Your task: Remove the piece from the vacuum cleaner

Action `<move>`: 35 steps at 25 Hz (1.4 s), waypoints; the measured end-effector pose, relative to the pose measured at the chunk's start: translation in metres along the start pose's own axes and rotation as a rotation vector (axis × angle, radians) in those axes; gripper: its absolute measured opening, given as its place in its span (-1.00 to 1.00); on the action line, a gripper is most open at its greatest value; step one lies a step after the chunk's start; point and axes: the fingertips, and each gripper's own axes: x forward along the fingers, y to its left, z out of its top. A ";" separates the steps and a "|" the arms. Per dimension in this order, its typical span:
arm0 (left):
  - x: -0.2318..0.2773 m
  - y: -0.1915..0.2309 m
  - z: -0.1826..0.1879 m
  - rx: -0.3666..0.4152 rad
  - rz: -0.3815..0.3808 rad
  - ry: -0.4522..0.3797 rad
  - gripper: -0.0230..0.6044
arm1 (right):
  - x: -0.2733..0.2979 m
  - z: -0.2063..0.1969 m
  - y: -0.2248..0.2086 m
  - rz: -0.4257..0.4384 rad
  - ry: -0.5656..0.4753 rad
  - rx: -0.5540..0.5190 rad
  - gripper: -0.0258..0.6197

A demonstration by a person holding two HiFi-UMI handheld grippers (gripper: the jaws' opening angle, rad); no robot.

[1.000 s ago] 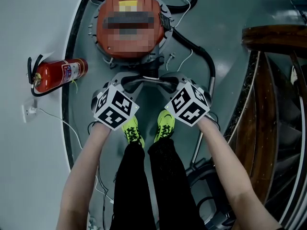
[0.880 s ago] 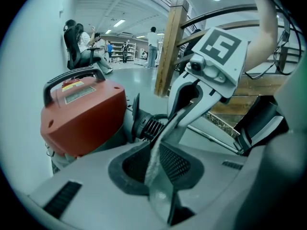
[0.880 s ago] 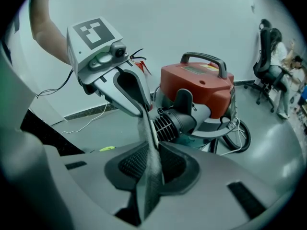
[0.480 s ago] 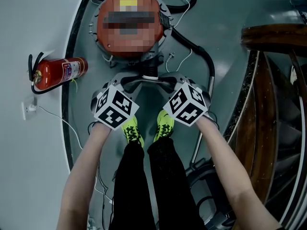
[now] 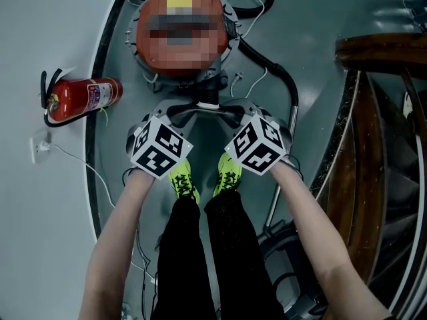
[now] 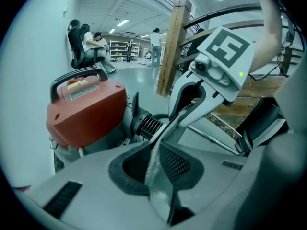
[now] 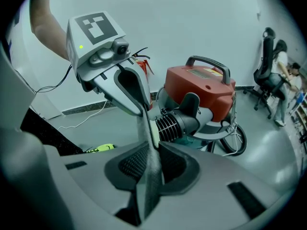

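- Vacuum cleaner point(image 5: 180, 62), red canister type, sits on the floor point(image 5: 40, 52) right in front of the person. A fire extinguisher point(image 5: 80, 100) lies just to its left in the head view.
- Piece point(image 6: 160, 135) is a thin pale-grey strip just in front of the black ribbed hose inlet point(image 7: 175, 126) on the near side of the canister. It's above the person's yellow-green shoes point(image 5: 183, 182).
- Left gripper point(image 6: 154, 152): fingers point(image 6: 175, 162) nearly together, pinching the strip edge-on, w/ no gap visible at the pads.
- Right gripper point(image 7: 151, 152): same, dark mesh pads pressed on the strip from the opposite side. The two grippers meet tip to tip at the inlet.
- Step in hand, as I read it: a two-sided grip is made and the pull-off is about to start. Can't tell whether the piece is already loose from the inlet, since the joint is hidden behind the fingers.
- Next move prob. calls for an even pull w/ both grippers, straight back along the inlet axis toward the person, w/o twisting the thin strip.
- Risks: the canister has a wheel point(image 7: 237, 140), so it may roll toward the pull instead of letting go. The black hose point(image 5: 277, 69) loops off to the right and could drag. A thin edge-on grip could slip if one side pulls ahead.
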 end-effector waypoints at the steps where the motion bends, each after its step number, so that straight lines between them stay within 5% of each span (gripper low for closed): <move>1: 0.000 0.000 0.000 -0.002 0.003 -0.002 -0.71 | 0.000 0.000 0.000 -0.005 0.000 -0.001 -0.72; 26: -0.003 -0.016 -0.012 -0.038 0.026 -0.027 -0.71 | -0.002 -0.007 0.014 -0.081 0.009 0.019 -0.71; 35: 0.000 -0.038 -0.032 -0.018 -0.021 0.006 -0.73 | 0.004 -0.023 0.042 -0.024 0.040 0.003 -0.74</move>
